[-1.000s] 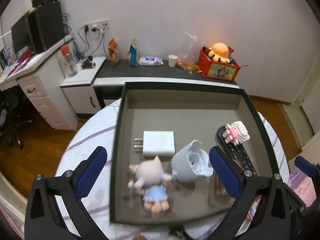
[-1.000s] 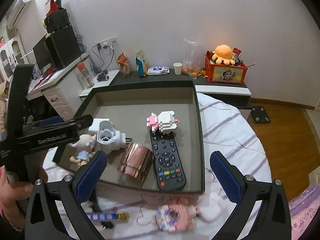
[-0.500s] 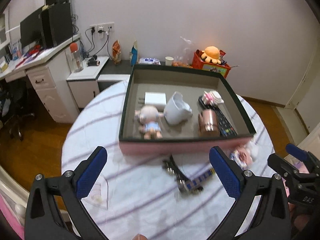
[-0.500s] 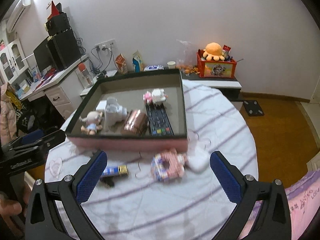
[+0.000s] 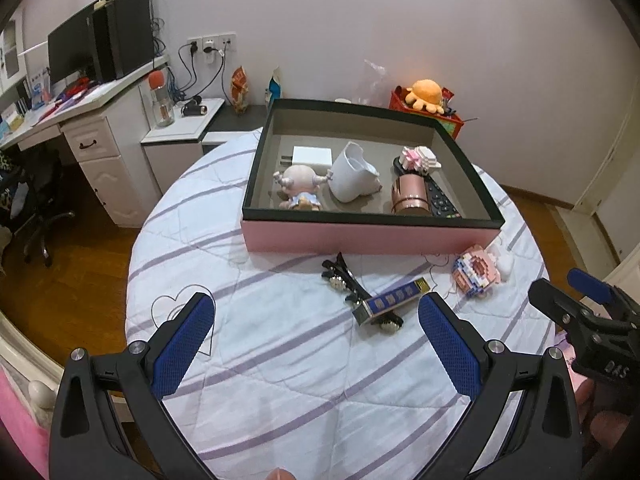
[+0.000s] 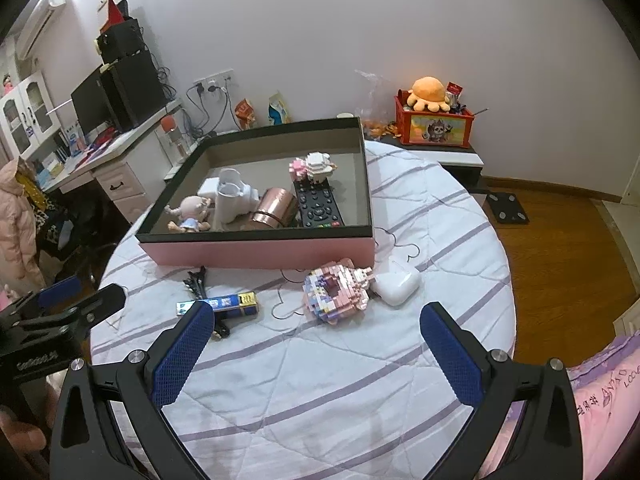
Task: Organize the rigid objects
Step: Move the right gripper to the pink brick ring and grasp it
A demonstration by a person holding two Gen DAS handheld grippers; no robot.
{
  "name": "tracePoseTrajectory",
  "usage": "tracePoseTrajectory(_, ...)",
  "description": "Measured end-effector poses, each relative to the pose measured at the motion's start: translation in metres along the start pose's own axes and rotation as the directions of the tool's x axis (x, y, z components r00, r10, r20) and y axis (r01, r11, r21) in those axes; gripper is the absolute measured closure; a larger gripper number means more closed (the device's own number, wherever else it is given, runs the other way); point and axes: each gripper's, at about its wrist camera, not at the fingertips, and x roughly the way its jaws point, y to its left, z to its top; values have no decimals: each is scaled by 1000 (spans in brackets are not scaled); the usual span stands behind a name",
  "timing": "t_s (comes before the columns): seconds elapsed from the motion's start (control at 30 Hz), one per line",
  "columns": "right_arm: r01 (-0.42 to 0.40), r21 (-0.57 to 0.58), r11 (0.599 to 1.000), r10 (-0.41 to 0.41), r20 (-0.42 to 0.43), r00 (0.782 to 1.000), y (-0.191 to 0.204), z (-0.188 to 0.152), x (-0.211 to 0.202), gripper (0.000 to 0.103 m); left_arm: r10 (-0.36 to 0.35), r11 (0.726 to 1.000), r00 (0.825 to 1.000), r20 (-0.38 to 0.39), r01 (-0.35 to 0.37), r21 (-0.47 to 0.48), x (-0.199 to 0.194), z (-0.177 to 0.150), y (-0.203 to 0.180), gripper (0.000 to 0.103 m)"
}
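Note:
A pink box (image 5: 372, 236) (image 6: 260, 254) with a dark rim sits on the round table and holds a doll (image 5: 298, 184), a white charger (image 5: 312, 156), a white cup (image 5: 352, 178), a copper cup (image 6: 274, 210), a remote (image 6: 318, 206) and a brick figure (image 6: 314, 166). In front of the box lie a black hair clip (image 5: 340, 280), a blue stick (image 5: 394, 300) (image 6: 224, 304), a pink brick donut (image 6: 334, 294) (image 5: 476, 274) and a white earbud case (image 6: 396, 282). My left gripper (image 5: 316, 346) and right gripper (image 6: 316, 348) both hang open above the near cloth, empty.
The table wears a white cloth with purple stripes (image 5: 280, 360). A white desk with a monitor (image 5: 80, 56) stands at the left, a low shelf with a red toy bin (image 6: 434, 126) behind. The wood floor (image 6: 560, 240) lies to the right, pink bedding (image 6: 592, 392) near.
Both grippers have pulled back and up from over the box to the table's near side. The loose items in front of the box have come into view. Both stay open.

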Motion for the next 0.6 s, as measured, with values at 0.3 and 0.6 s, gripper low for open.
tracePoseTrajectory(0.3, 45, 8, 999, -44, -97, 994, -12, -5, 48, 0, 3, 1000, 999, -38, -3, 0, 20, -2, 1, 0)
tracePoseTrajectory(0.6, 79, -20, 997, -81, -139, 987, -15, 0, 89, 0, -2, 1000, 997, -80, 2, 6, 47, 4, -2, 0)
